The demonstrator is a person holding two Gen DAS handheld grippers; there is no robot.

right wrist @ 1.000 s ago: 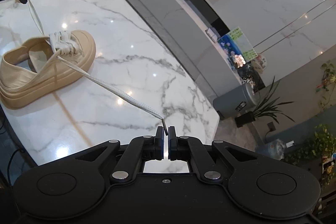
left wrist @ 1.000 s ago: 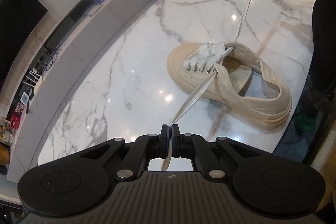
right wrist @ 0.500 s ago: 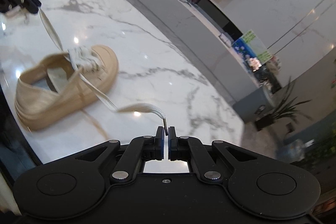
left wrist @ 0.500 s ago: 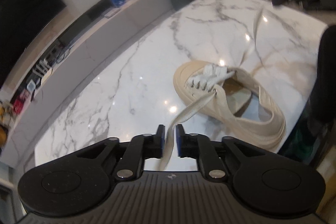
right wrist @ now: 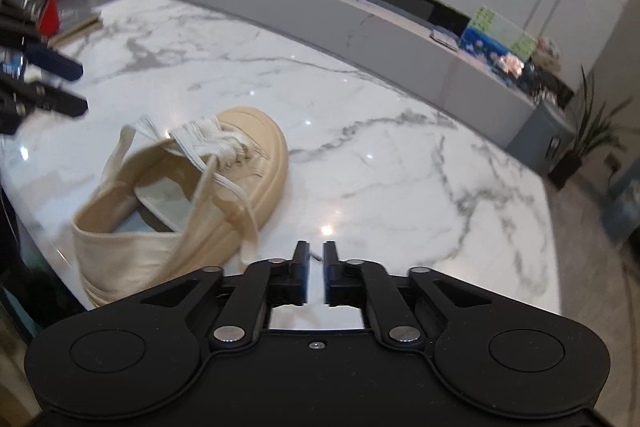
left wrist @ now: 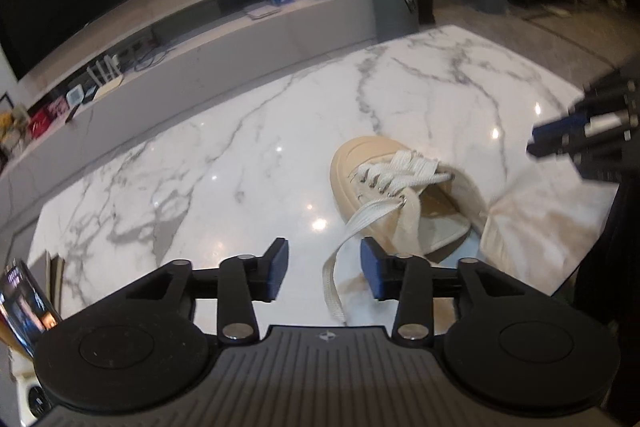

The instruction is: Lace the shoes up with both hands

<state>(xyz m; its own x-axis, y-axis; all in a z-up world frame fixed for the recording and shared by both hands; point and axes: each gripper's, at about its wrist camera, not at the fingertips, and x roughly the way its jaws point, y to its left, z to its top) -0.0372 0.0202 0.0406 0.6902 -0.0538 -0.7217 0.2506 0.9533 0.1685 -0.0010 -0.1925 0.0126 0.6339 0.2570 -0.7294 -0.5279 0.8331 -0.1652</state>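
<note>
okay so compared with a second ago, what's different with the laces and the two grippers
Both let go. The left gripper is opening and the flat cream shoelace end hangs slack between its pads; the right gripper is opening off the lace tip. The beige canvas sneaker stays on the white marble table.

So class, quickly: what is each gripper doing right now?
Left gripper: jaws opening, lace hangs loose between them, unpinched.
Right gripper: jaws opening slightly, lace tip at the gap, seemingly released.

Each hand-held gripper, left and right, is matte black plastic with two round discs, silver screws, linked arms and blue pads.
</note>
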